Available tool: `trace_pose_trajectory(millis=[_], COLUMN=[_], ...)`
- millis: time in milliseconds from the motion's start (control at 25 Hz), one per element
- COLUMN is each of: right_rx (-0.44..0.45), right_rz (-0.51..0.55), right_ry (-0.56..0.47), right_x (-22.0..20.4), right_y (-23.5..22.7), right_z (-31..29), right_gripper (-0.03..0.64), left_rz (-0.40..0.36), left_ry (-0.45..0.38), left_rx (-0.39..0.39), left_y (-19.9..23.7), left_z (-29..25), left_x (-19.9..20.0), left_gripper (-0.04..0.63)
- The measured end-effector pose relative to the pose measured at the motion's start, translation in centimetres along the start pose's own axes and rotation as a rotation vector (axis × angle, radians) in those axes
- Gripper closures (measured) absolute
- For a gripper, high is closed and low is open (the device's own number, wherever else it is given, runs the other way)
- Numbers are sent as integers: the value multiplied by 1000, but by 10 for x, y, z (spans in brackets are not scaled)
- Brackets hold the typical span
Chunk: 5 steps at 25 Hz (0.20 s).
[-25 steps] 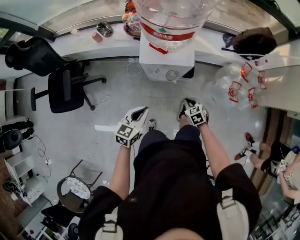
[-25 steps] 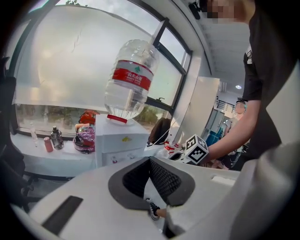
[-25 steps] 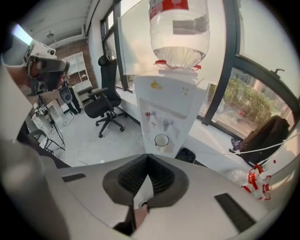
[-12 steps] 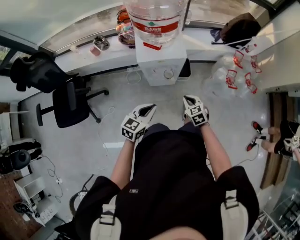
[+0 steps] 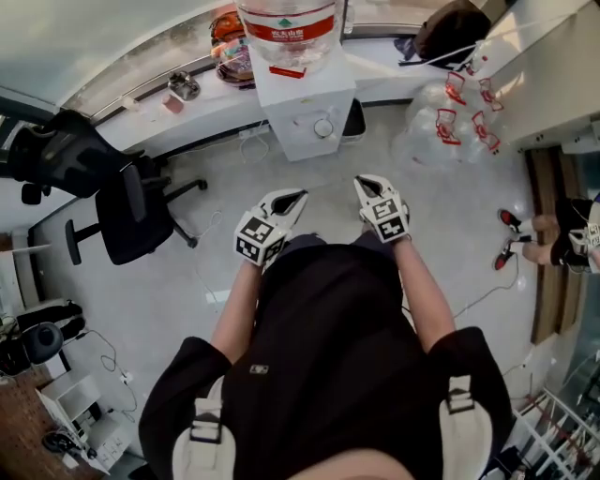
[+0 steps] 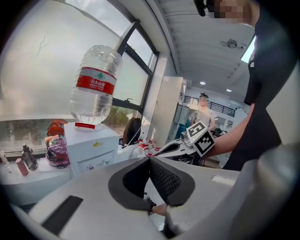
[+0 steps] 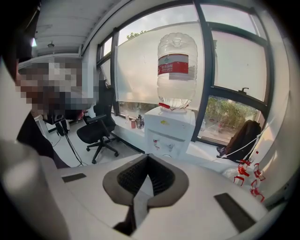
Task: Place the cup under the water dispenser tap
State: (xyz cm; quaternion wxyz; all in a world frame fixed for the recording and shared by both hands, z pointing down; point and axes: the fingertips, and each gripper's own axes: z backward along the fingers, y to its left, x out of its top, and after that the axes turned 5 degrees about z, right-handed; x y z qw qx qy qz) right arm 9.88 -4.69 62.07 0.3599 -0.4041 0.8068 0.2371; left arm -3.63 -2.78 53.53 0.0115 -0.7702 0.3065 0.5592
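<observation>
The left claw (image 6: 150,161) and the right claw (image 7: 147,158) are each pressed together on nothing, out in front of the person's dark shirt (image 5: 328,356), which hides the floor beneath. Farther off, the white water dispenser (image 5: 305,117) stands at the window tabletop (image 5: 202,92). Its taps (image 7: 154,142) are tiny, and its bottle (image 5: 286,28) is cut off in the head view. A small pinkish thing (image 5: 172,103) on the tabletop may be the cup, but it is too small to tell.

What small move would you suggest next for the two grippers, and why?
Probably a step toward the water dispenser: the left gripper and right gripper are both shut and empty, and the dispenser stands well ahead of them.
</observation>
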Motion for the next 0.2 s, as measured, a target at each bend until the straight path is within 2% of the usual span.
trace_pose_trajectory(millis=[200], right_rx=[-12], right_rz=[-23], right_ry=[12], right_x=[-22], right_y=[3], right_z=[30], right_gripper=[623], left_rz=[-19], left_ry=[15], left_rx=[-35], left_y=[-35], left_z=[-1], left_x=[-1], left_gripper=[596])
